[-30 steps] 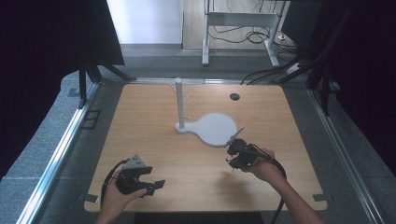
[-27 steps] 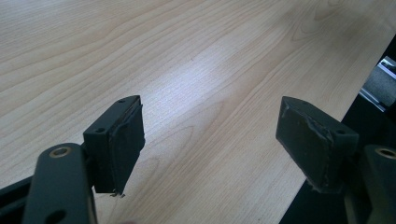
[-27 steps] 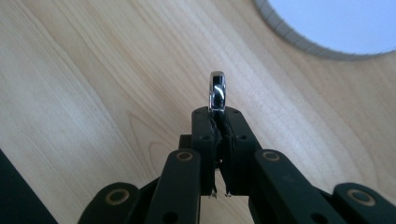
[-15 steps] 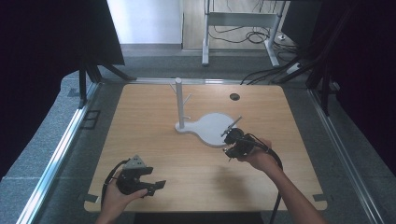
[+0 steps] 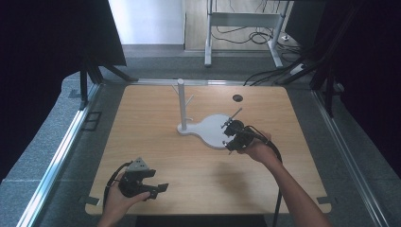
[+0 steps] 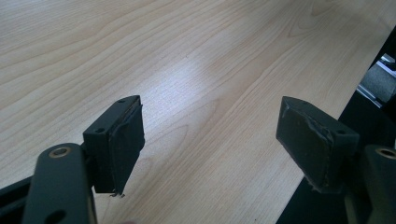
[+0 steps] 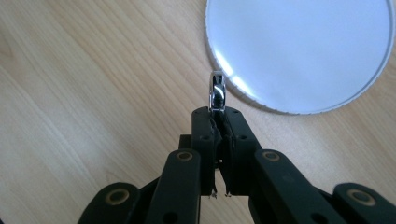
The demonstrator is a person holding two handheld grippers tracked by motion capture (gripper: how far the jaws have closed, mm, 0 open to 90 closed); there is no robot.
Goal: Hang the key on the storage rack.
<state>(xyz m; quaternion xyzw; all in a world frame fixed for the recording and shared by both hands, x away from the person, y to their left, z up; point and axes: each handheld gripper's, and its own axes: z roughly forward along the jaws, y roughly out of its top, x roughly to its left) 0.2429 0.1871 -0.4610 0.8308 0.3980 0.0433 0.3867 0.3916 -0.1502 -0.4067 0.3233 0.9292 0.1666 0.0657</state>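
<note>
1. The counter (image 5: 156,142) is pale wood with a streaked grain.
2. The stand's base plate (image 7: 299,51) is plain white.
3. The ring (image 7: 217,91) is shiny silver.
4. The right claw (image 7: 218,116) is black.

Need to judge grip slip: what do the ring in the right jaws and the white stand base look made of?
Ring: likely polished metal, chrome-bright with mirror-like reflections. Stand base: matte white, smooth, a soft sheen along its finely ridged rim; painted metal or plastic, cannot tell which.

Right tongs (image 7: 217,122) clamped, left tongs (image 6: 210,140) agape.
</note>
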